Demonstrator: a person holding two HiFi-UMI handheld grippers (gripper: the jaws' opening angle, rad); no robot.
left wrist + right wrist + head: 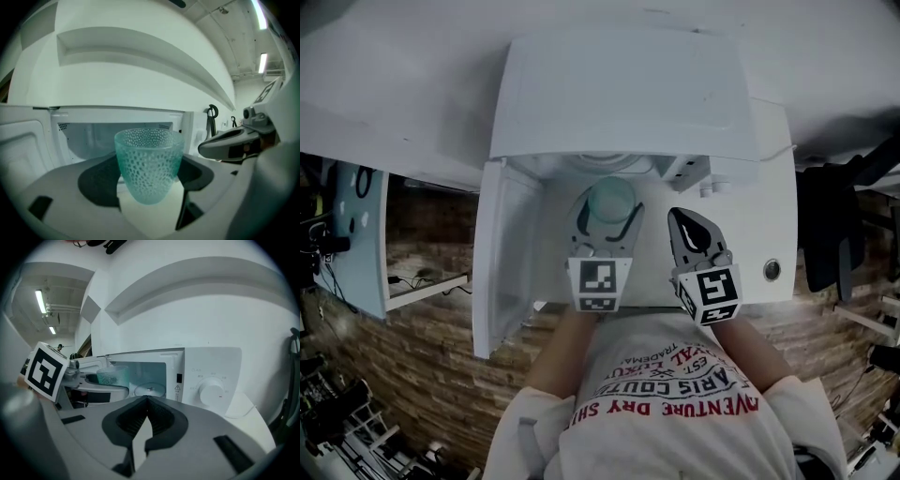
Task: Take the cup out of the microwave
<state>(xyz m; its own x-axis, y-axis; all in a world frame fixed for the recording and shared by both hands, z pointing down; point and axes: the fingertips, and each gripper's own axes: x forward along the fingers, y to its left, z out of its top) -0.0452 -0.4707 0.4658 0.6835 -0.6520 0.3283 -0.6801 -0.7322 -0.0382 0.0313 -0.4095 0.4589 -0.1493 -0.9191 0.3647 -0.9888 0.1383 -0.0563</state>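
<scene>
A teal dimpled glass cup (pixel 610 200) hangs upright just in front of the open white microwave (pixel 619 94). My left gripper (pixel 609 212) is shut on the cup (pixel 149 164), with its dark pads (pixel 96 185) pressed on both sides. Behind it is the lit cavity (pixel 89 138), with a glass turntable (pixel 150 390) inside. To the cup's right, my right gripper (pixel 682 217) stays shut with nothing in it, in front of the control panel (pixel 764 216). From the right gripper view its closed tips (pixel 146 401) aim at the microwave, and the cup (pixel 112 376) shows at the left.
The microwave door (pixel 502 262) swings out to the left. A white dial (pixel 212 390) sits on the panel. A white ledge (pixel 140 51) overhangs the microwave. A dark chair (pixel 830 225) stands at the right, pale furniture (pixel 356 234) at the left, above a brick-patterned floor (pixel 431 375).
</scene>
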